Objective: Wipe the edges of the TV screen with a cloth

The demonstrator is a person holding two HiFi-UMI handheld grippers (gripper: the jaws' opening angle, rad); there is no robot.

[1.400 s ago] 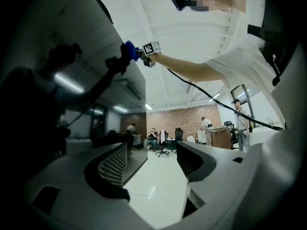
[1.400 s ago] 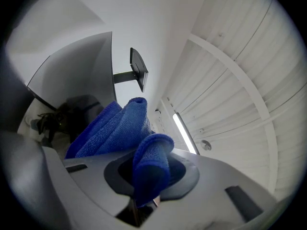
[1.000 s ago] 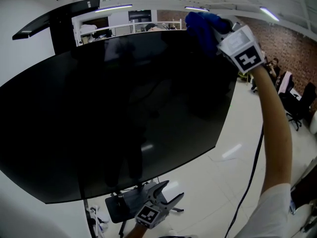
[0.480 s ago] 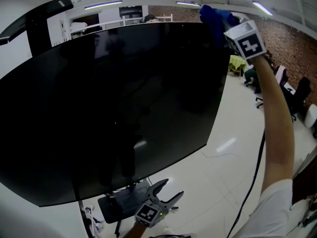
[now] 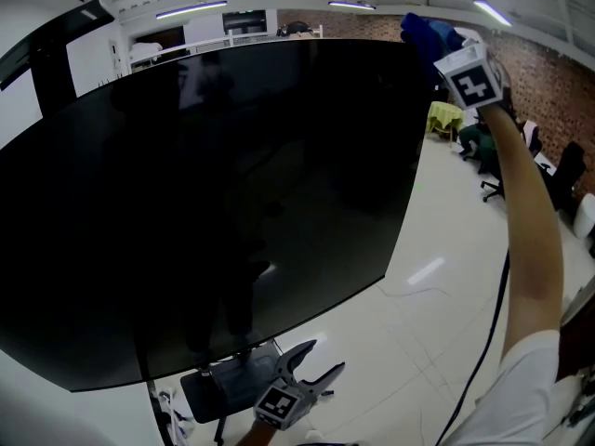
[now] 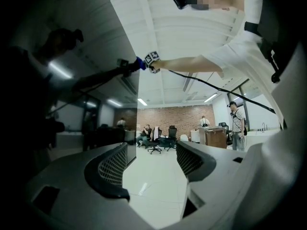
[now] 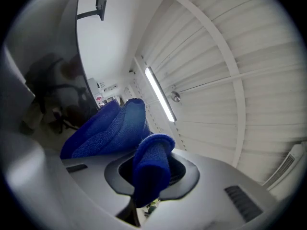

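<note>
The big dark TV screen (image 5: 204, 193) fills the head view. My right gripper (image 5: 437, 43) is raised to the screen's upper right corner, shut on a blue cloth (image 5: 426, 33) that presses at that corner. In the right gripper view the blue cloth (image 7: 124, 138) bunches between the jaws, with the screen's edge (image 7: 43, 80) at the left. My left gripper (image 5: 311, 365) hangs low below the screen, open and holding nothing. In the left gripper view its jaws stand apart, the left gripper (image 6: 151, 157) pointing across the room beside the screen (image 6: 62, 80).
The TV stand's base (image 5: 232, 384) sits on the white floor under the screen, close to my left gripper. Office chairs (image 5: 558, 179) and people stand at the far right by a brick wall (image 5: 548, 72). A cable (image 5: 483, 342) hangs from my right arm.
My right gripper with the blue cloth has slid rightwards along the screen's top edge to the upper right corner. The left gripper has stayed in place.
</note>
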